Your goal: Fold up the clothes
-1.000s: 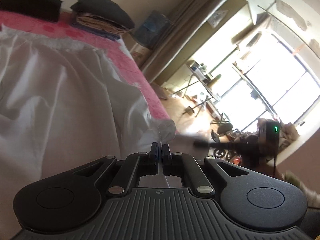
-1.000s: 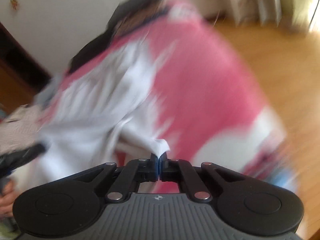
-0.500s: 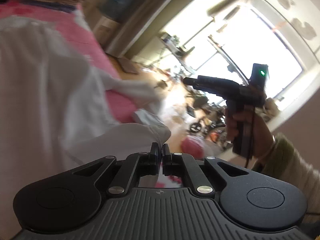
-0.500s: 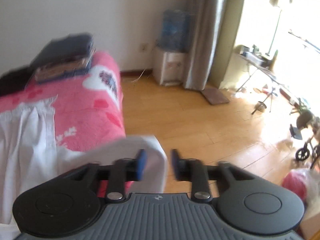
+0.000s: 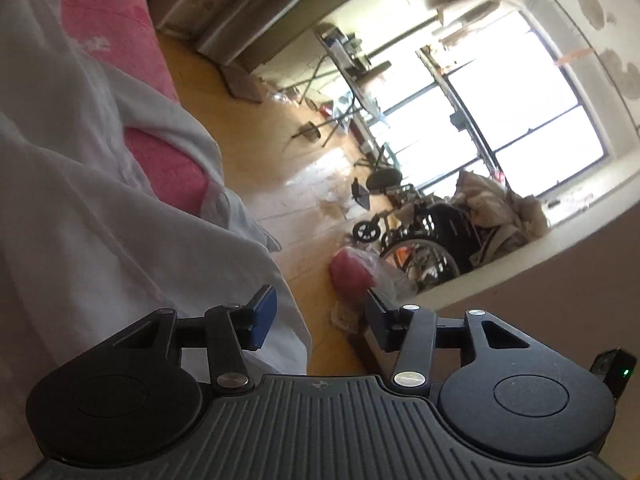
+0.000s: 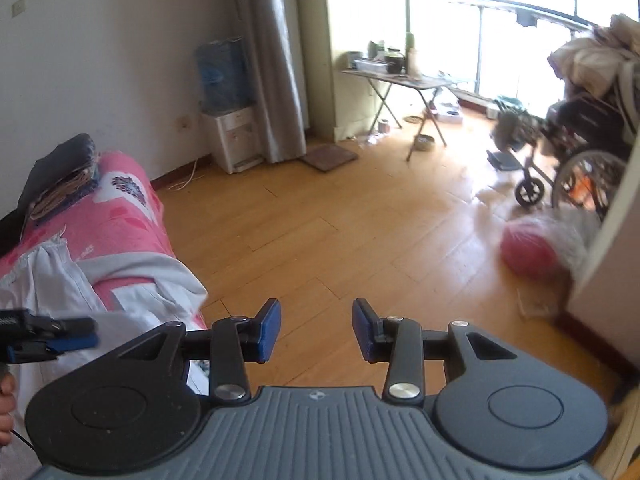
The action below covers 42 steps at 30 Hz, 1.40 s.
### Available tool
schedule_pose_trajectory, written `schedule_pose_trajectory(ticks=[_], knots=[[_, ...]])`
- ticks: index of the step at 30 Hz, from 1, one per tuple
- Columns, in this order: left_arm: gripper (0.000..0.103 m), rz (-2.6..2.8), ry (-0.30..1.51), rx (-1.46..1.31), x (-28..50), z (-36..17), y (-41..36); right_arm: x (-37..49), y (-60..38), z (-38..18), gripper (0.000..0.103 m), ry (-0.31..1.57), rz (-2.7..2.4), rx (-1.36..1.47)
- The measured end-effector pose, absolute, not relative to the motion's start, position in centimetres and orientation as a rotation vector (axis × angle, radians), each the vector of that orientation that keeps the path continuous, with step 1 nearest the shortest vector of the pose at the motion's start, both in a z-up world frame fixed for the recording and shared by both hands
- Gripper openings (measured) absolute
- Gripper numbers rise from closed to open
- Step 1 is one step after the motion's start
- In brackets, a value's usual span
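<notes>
A white garment [image 5: 80, 216] lies spread on the pink bed cover [image 5: 168, 164], with one edge hanging off the bed's side. My left gripper [image 5: 320, 320] is at that hanging edge and its jaws are opening. The cloth sits just behind the left finger [image 5: 262, 316], and no pad presses on it. In the right wrist view the garment [image 6: 140, 276] lies at the lower left. My right gripper [image 6: 316, 330] is open over the wooden floor with nothing between its fingers. The left gripper [image 6: 48, 336] shows at the left border, low over the cloth.
Folded clothes [image 6: 60, 176] are stacked at the bed's far end. On the wooden floor [image 6: 340, 208] stand a water dispenser [image 6: 228, 120], a folding table [image 6: 400, 76], a wheelchair [image 6: 580, 160] and a red bag [image 6: 528, 252].
Both grippers were shut on corners of the white garment and have let go. The right one opened first and swung out over the floor, then the left opened at the bed's edge.
</notes>
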<state>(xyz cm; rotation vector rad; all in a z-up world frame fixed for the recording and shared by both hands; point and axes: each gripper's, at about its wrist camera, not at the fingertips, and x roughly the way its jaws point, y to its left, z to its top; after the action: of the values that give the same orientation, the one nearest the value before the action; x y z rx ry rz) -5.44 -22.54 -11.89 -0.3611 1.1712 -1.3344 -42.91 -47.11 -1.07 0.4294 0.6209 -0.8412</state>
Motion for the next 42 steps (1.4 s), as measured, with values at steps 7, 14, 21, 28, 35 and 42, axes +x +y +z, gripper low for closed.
schedule_pose_trajectory(ticks=[7,14,21,28,35,42], knots=[[0.057,-1.089,0.859,-0.345,-1.8,-3.6,-6.9,-35.7,-42.7,4.8,0.042,0.443,-0.587,0.353],[0.064,-0.633,0.714,-0.136,-3.0,-0.6,10.3,-24.9,-34.8,12.0,0.042,0.291,-0.061,0.41],[0.065,-0.378,0.847,-0.076,-7.8,-7.1,15.7,-9.7,-22.0,5.7,0.042,0.619,0.363,0.478],[0.067,-0.207,0.896,-0.027,-10.6,-13.3,16.5,-4.7,-11.4,-3.8,0.042,0.96,0.484,0.354],[0.074,-0.191,0.919,-0.1,-9.8,-16.4,17.6,-6.5,-9.5,-8.3,0.042,1.098,0.441,0.319],[0.008,-0.111,0.823,0.026,-11.0,-15.1,16.9,-7.5,-11.4,-8.9,0.042,1.094,0.392,0.388]])
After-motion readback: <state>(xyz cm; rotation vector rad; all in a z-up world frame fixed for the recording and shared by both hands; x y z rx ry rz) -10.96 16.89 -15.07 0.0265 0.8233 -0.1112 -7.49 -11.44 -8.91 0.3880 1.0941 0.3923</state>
